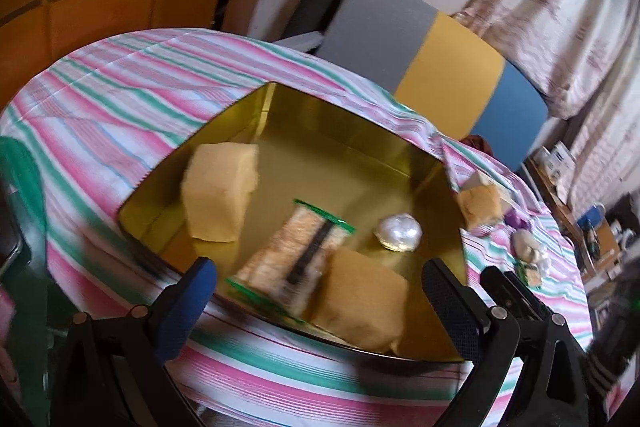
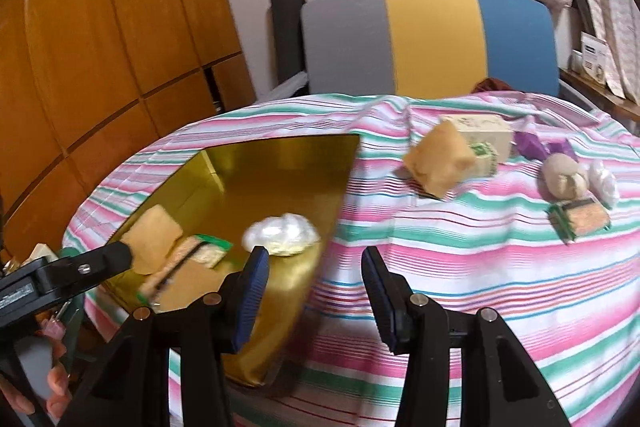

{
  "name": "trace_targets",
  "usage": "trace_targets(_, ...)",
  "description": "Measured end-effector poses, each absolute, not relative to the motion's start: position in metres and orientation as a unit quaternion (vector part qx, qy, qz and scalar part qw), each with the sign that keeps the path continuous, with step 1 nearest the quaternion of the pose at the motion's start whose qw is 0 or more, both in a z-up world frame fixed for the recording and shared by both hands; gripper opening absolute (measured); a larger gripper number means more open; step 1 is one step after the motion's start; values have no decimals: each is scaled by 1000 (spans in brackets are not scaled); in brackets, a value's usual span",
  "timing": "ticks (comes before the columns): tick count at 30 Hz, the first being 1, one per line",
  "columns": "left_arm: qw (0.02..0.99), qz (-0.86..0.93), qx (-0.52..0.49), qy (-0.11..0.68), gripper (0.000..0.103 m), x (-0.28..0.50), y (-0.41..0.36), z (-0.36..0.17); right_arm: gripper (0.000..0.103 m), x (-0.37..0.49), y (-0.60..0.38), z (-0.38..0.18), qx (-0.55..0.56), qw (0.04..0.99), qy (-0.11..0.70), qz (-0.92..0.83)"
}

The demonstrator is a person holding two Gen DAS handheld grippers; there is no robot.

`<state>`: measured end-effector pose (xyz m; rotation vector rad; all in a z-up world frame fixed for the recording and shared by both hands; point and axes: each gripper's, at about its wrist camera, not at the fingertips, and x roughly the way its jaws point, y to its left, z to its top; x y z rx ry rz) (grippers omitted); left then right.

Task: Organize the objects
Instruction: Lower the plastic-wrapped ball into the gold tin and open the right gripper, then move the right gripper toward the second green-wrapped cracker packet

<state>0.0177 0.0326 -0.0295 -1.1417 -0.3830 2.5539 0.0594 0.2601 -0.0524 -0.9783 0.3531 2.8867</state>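
A gold tin box (image 1: 352, 131) lies open on the striped tablecloth (image 1: 120, 115). It holds two yellow sponge blocks (image 1: 220, 187) (image 1: 360, 303), a green-edged packet (image 1: 292, 259) and a white crumpled ball (image 1: 398, 231). My left gripper (image 1: 320, 267) hangs wide open above the box's near edge with nothing between its fingers. My right gripper (image 2: 314, 267) is open and empty by the box's (image 2: 280, 179) right corner. To the right on the cloth lie another yellow sponge (image 2: 440, 163), a beige carton (image 2: 480, 133), a purple item (image 2: 532, 145), a beige lump (image 2: 564, 175), a white wad (image 2: 604, 181) and a green packet (image 2: 580, 219).
A chair back (image 2: 432, 39) in grey, yellow and blue stands behind the table. A wooden wardrobe (image 2: 100, 47) fills the left. In the right wrist view the left gripper's finger (image 2: 116, 255) reaches over the box's left side, and a hand (image 2: 52, 387) holds it.
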Motion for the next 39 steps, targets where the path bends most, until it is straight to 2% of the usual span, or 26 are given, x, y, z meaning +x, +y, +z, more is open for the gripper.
trace_targets(13, 274, 880, -385, -58, 103, 56, 97, -27, 48, 90, 344, -81, -348, 132, 171, 912)
trace_targets(23, 320, 862, -393, -37, 103, 77, 128, -32, 48, 112, 459, -84, -321, 277, 270, 865)
trace_targets(29, 329, 858, -394, -29, 103, 87, 136, -32, 49, 100, 505, -80, -314, 309, 309, 843)
trace_targets(35, 336, 852, -401, -16, 103, 93, 146, -35, 51, 66, 524, -87, -343, 319, 305, 829)
trace_targets(37, 338, 850, -403, -12, 103, 95, 148, -36, 55, 53, 527, -92, -357, 324, 300, 823)
trace_targets(39, 339, 849, -406, -10, 103, 96, 150, -36, 65, 43, 527, -93, -361, 336, 284, 823)
